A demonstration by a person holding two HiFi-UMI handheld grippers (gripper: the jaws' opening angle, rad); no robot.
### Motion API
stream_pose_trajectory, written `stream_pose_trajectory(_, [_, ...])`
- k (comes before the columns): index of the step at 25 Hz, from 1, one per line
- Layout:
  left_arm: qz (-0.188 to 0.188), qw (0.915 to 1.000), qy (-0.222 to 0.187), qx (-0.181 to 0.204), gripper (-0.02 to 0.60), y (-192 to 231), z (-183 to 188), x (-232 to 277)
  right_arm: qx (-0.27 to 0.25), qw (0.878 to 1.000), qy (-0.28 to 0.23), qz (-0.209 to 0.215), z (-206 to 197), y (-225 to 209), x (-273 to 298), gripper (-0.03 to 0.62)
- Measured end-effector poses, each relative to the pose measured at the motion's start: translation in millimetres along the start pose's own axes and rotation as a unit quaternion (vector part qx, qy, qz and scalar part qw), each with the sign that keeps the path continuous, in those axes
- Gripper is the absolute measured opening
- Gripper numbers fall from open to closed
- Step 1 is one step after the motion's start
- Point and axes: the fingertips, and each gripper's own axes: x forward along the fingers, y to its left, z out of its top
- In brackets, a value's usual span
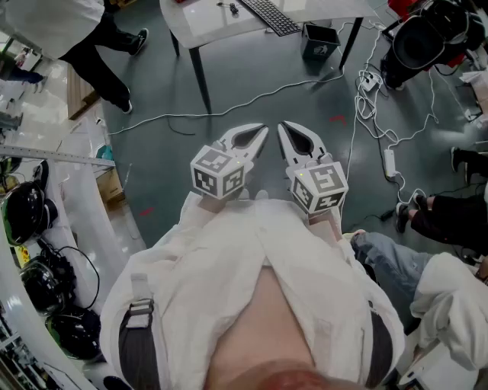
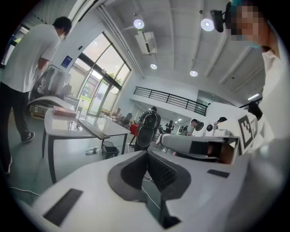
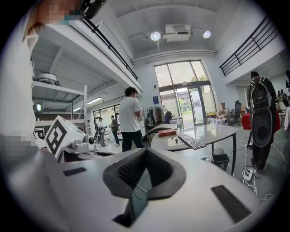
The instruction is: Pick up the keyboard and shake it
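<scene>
**Operator:** Where was the keyboard, and why was it out of reach?

**Technician:** The grey floor (image 1: 252, 84) filled most of the head view. The white counter (image 1: 221, 27) stood at its far edge, well apart from the person. The keyboard (image 1: 271, 15) lay flat on the counter top near one edge, untouched. On that evidence the pick-up had not begun, and an approach across the floor was needed first.

**Operator:** How were the tools held?

**Technician:** The left gripper (image 1: 261, 131) and the right gripper (image 1: 284, 128) were held side by side in front of the torso. Both were aimed toward the counter and tipped slightly down. This read as a carrying posture rather than a reach. On each gripper the jaws were pressed together with nothing between them, as both gripper views confirmed.

**Operator:** Materials and shapes?

**Technician:**
- Counter: a smooth, glossy top with a curved outline on thin dark legs.
- Keyboard: a long, flat, dark slab, with individual keys too small to tell.
- Grippers: matte white hard shells tapering to points, each carrying a cube with black-and-white square markers.
- Pads (image 2: 161, 170): dark and ribbed, apparently rubbery. That texture should hold a thin, rigid edge during shaking.
</scene>
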Motion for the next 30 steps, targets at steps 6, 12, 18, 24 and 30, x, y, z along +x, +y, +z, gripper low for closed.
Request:
stream_pose_trajectory(6, [-0.007,1.0,0.002,0.003,0.012,-4.5,0.0,-0.1,0.001,1.0,0.001,-0.008,1.8,-2.0,-2.4,0.028])
stream_pose_trajectory(12, [-0.017,0.9998,0.01,0.008,0.012,-7.8,-3.1,5.4,0.008,1.0,0.004,-0.009,-2.0,-1.7,-2.0,0.028])
stream_pose_trajectory(18, [-0.021,0.9997,0.01,0.003,0.012,-10.1,-4.0,11.7,0.047,0.999,-0.015,-0.021,-2.1,-14.2,-8.2,0.029])
stream_pose_trajectory(24, [-0.015,0.9997,0.015,-0.015,0.012,-13.2,-13.3,20.9,0.062,0.998,-0.001,-0.02,-11.4,-28.2,-10.6,0.029])
stream_pose_trajectory(30, [-0.018,0.9998,0.009,0.0,0.012,-10.1,-5.9,34.2,0.061,0.998,0.007,-0.011,-17.5,-38.8,-15.2,0.031])
